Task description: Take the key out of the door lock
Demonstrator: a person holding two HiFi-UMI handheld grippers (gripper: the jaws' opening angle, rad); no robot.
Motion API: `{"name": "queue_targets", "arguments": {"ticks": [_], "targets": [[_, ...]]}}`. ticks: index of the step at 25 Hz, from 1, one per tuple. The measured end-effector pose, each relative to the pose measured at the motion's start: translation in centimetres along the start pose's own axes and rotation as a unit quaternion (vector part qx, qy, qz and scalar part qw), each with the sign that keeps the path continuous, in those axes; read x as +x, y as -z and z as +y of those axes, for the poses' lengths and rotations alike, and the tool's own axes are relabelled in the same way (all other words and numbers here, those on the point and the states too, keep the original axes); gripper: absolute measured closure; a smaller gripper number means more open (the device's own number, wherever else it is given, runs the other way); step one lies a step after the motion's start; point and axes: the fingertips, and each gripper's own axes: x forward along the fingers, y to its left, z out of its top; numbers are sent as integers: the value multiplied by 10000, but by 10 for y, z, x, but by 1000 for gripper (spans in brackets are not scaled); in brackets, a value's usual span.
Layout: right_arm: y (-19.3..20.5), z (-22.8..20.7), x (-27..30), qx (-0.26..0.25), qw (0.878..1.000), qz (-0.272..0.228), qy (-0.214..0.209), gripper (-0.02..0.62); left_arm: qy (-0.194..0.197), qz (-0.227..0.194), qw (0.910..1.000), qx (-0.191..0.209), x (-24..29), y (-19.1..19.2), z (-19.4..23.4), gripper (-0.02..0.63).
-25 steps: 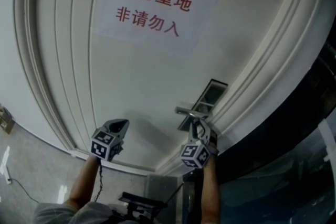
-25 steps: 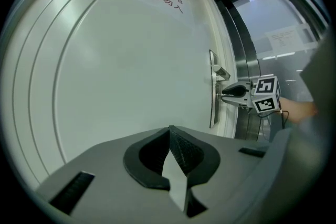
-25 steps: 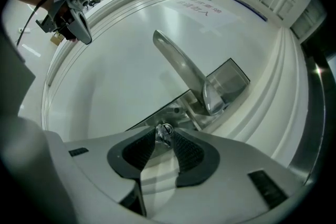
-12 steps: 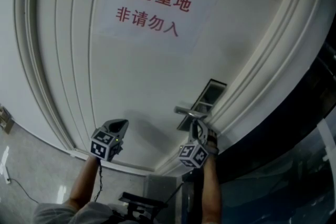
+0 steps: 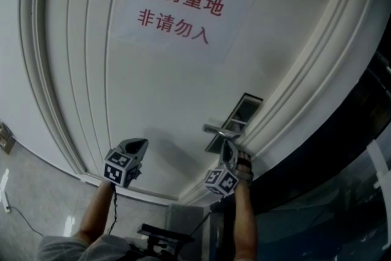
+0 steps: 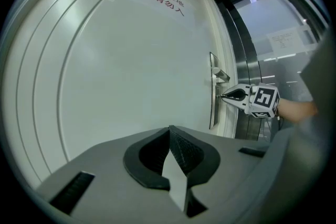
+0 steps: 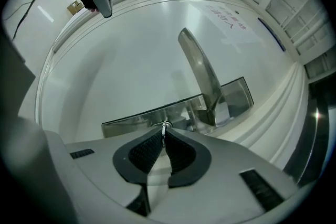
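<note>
A small metal key (image 7: pixel 165 127) sticks out of the steel lock plate (image 7: pixel 131 118) on the white door (image 5: pixel 171 88), below the lever handle (image 7: pixel 202 73). My right gripper (image 7: pixel 164 135) is up against the plate, its jaws closing, and the ribbed pads pinch the key's head between their tips. The head view shows this gripper (image 5: pixel 231 147) under the handle (image 5: pixel 217 129); the key itself is hidden there. My left gripper (image 5: pixel 137 145) hangs shut and empty in front of the door panel, well to the left of the lock. In its own view the pads (image 6: pixel 181 152) meet.
A paper sign (image 5: pixel 180 9) with red characters is stuck high on the door. Raised door-frame mouldings (image 5: pixel 293 95) run just right of the lock, with a dark glass and metal panel (image 5: pixel 342 150) beyond. The floor (image 5: pixel 36 192) and a cable show at the lower left.
The right gripper's marker cube has shifted slightly down and left by the lock. The left gripper stays where it was.
</note>
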Motion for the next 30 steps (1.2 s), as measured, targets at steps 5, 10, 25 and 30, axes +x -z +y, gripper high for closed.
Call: {"name": "queue_targets", "arguments": {"ticks": [5, 10, 25, 30], "targets": [[-1, 0, 1, -405, 9991, 25, 121, 569, -12, -32, 10000, -1, -3, -2, 0, 614], [2, 5, 2, -868, 9960, 152, 151, 572, -22, -37, 10000, 30, -6, -2, -1, 614], [-6, 3, -2, -1343, 9907, 101, 177, 574, -56, -47, 10000, 23, -13, 0, -6, 614], [-4, 2, 0, -1400, 9900, 125, 142, 574, -65, -70, 10000, 28, -13, -3, -8, 614]]}}
